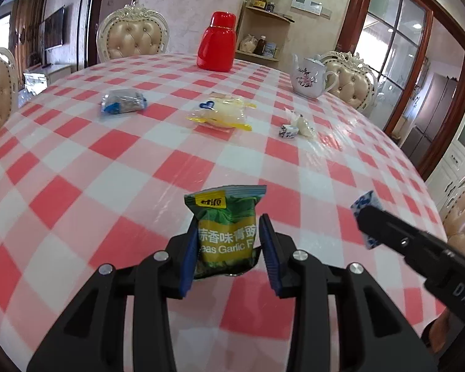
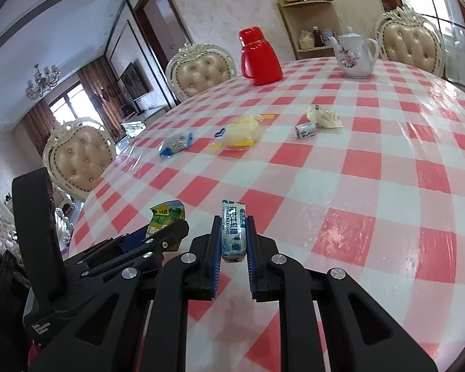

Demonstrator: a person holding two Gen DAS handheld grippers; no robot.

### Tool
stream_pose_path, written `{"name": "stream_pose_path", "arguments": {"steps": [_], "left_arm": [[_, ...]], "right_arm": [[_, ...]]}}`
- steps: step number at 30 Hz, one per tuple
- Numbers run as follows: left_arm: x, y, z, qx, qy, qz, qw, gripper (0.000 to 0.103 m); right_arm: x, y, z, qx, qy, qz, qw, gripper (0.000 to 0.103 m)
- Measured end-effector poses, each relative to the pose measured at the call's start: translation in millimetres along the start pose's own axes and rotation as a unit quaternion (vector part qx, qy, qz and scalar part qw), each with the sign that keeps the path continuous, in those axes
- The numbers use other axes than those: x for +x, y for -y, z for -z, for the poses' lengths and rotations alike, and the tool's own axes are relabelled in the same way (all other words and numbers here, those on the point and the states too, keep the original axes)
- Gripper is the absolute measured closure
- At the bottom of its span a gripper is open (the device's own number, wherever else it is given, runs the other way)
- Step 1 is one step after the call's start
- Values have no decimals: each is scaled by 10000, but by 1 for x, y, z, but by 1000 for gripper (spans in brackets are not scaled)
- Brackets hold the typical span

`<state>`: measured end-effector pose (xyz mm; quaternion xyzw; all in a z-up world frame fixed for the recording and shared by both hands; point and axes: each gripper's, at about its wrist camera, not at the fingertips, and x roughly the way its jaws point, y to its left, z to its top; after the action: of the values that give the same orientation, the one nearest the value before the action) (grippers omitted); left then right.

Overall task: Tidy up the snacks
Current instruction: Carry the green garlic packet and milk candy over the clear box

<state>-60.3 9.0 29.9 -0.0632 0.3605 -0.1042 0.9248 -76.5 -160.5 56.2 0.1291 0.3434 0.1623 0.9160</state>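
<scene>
My left gripper [image 1: 228, 241] is shut on a green pea snack packet [image 1: 224, 217], held upright above the checked table [image 1: 108, 161]. My right gripper [image 2: 233, 232] is shut on a small blue-and-white candy bar [image 2: 233, 228]; that bar [image 1: 364, 207] and the right gripper [image 1: 367, 224] show at the right of the left wrist view. The green packet [image 2: 167, 214] in the left gripper [image 2: 164, 235] sits at the left of the right wrist view. Farther out lie a blue packet [image 1: 123, 101], a yellow-edged clear packet [image 1: 221, 113], a small blue-white candy [image 1: 287, 130] and a pale wrapper [image 1: 300, 121].
A red flask [image 1: 217, 42] and a white flowered teapot [image 1: 308, 76] stand at the far side of the table. Padded chairs [image 1: 133, 34] ring the table. A corner shelf [image 1: 263, 31] with jars stands behind.
</scene>
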Motion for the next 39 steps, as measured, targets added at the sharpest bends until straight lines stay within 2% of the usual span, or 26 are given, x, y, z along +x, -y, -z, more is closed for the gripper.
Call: {"name": "stream_pose_path", "arguments": {"steps": [18, 33, 39], "left_arm": [[-84, -47, 30, 74, 212, -449, 9987, 65], [-156, -113, 56, -115, 319, -960, 9948, 65], [-177, -140, 70, -77, 246, -1222, 9922, 65]], "right_arm": [[-18, -79, 33, -883, -139, -358, 9954, 88], [-6, -159, 66, -1634, -484, -890, 9813, 88], [1, -199, 84, -2039, -705, -1125, 9700, 88]]}}
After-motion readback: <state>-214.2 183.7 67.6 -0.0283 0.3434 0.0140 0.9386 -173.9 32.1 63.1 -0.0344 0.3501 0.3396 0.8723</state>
